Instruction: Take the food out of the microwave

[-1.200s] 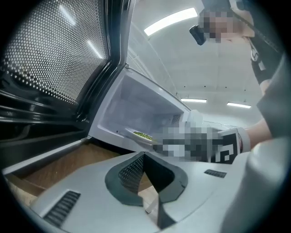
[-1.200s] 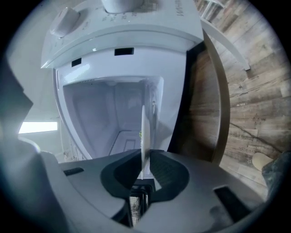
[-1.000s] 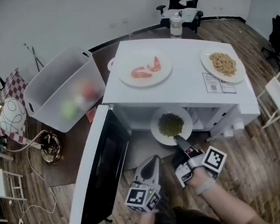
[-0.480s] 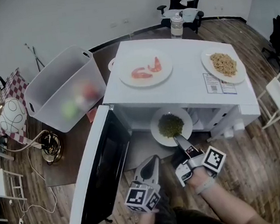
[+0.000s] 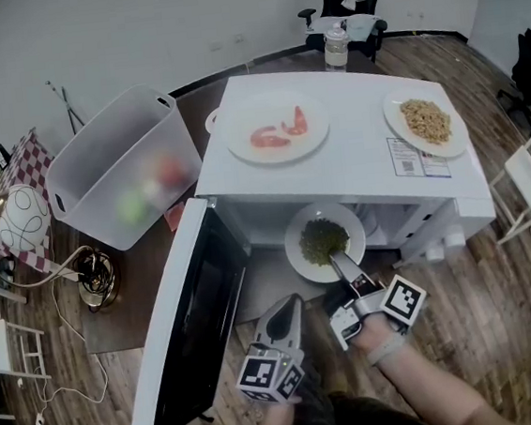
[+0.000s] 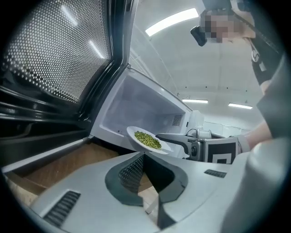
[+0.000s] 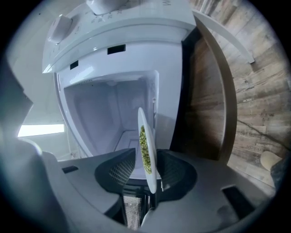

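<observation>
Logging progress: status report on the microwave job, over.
Right tool opening, plate rim between its jaws. Left tool shut, empty. Green food at microwave mouth. Door open wide.

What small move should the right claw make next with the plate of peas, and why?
Probably close the right claw on the plate: its jaws are opening with the rim between them, and the plate is at the microwave mouth.

support: microwave top [image 5: 356, 174] | on it: shrimp plate [image 5: 278, 152], rice plate [image 5: 395, 121], label [image 5: 417, 158]
</observation>
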`<state>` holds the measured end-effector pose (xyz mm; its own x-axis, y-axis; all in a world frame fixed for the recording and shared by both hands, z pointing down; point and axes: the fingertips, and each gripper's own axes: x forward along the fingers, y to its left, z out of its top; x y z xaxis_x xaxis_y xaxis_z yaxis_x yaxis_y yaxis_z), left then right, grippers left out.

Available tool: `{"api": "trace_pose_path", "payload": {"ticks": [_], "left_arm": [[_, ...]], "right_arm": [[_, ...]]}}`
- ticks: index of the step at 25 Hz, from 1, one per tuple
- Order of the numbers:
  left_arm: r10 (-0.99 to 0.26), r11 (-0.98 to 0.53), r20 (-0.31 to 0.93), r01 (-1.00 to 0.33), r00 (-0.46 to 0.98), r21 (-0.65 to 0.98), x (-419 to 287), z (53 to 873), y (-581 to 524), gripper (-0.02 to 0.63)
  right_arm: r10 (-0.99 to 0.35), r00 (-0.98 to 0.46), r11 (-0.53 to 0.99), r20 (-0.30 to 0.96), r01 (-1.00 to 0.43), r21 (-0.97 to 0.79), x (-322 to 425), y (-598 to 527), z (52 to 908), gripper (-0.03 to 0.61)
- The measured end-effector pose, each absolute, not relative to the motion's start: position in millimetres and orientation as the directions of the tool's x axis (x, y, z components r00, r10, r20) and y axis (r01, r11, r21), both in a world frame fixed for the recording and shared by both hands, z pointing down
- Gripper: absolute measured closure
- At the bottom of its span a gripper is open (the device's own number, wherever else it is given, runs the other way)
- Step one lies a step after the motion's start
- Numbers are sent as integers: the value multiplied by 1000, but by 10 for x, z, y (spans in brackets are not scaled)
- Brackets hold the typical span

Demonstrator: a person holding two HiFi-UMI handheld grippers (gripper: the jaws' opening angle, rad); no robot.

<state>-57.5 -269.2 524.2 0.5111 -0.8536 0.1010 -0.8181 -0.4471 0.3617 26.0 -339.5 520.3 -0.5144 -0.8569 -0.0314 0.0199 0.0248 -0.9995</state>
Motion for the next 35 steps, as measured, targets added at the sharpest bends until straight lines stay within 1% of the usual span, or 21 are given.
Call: {"api": "trace_pose_path", "payload": {"ticks": [3,7,8,17,35], "left_arm": [[-854,-445,102,-818,510,365,-584,5246,-2697,611],[-854,-442,106,-818,509,368,-598,5281,-2699,611],[-854,-442,107,-818,509,367,-599,5286,-2698,611],[-855,-439,109,-820,506,367,-622,5293,-2693,611],[-850,-444,118,-819,513,363,-626,5288,-2626,611]], "right_arm": [[-859,-510,26,-41,36,-999,262,-3406,5217,433],[-864,-502,19,-39,44,-999,266,-3431,5251,467],[-864,-502,20,-39,43,-999,265,-3436,5252,485],[-862,-501,63,-74,39,-997,243,-3458,5162,509],[-875,-474,90,-101,46,-995,325,-3470,5100,517]]}}
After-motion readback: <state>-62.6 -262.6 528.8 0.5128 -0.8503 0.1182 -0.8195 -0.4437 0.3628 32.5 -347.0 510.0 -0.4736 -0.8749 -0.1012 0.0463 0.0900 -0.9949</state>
